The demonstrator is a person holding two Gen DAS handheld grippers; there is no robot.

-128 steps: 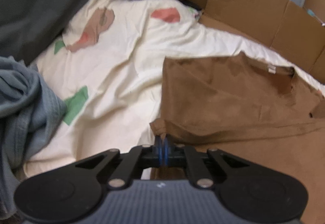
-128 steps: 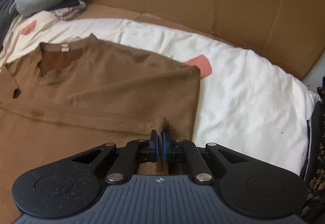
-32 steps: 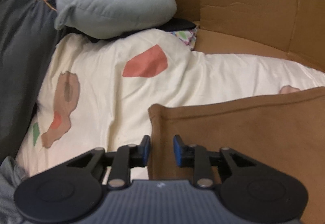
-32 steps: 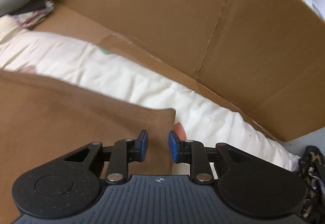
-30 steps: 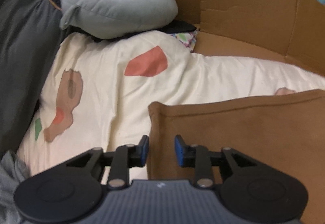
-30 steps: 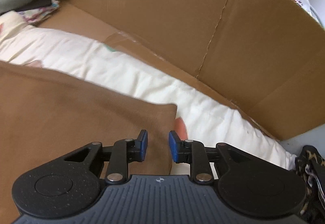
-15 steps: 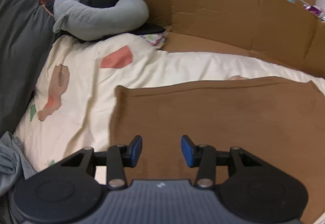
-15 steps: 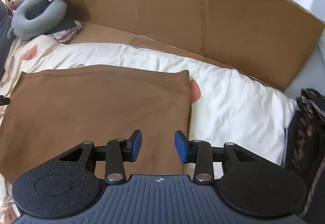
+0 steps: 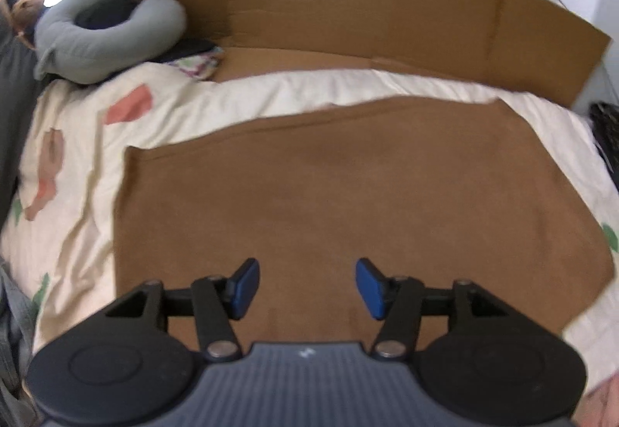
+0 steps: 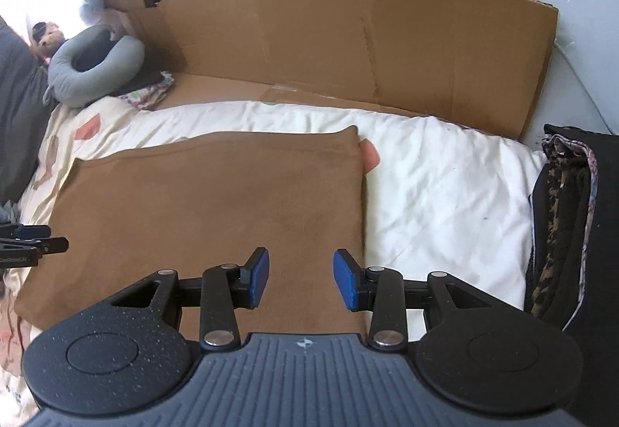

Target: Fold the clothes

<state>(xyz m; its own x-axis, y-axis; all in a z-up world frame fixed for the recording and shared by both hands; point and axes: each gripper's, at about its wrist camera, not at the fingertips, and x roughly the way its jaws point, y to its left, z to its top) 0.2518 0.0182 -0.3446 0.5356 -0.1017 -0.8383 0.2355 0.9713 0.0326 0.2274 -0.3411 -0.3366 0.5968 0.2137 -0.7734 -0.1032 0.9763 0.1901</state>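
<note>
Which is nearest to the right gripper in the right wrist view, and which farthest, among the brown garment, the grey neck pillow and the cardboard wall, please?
From the right gripper:
1. Brown garment, directly beneath the open jaws.
2. Cardboard wall, straight ahead past the sheet.
3. Grey neck pillow, far left corner; only slightly beyond the wall.

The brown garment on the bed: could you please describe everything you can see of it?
The brown garment is a plain, soft, suede-like fabric, folded into a flat, roughly rectangular panel with no collar or sleeves showing. It lies smooth on the cream bedsheet, its far edge towards the cardboard wall and its right edge straight. Both grippers, left and right, are open above its near part, neither gripping it.
</note>
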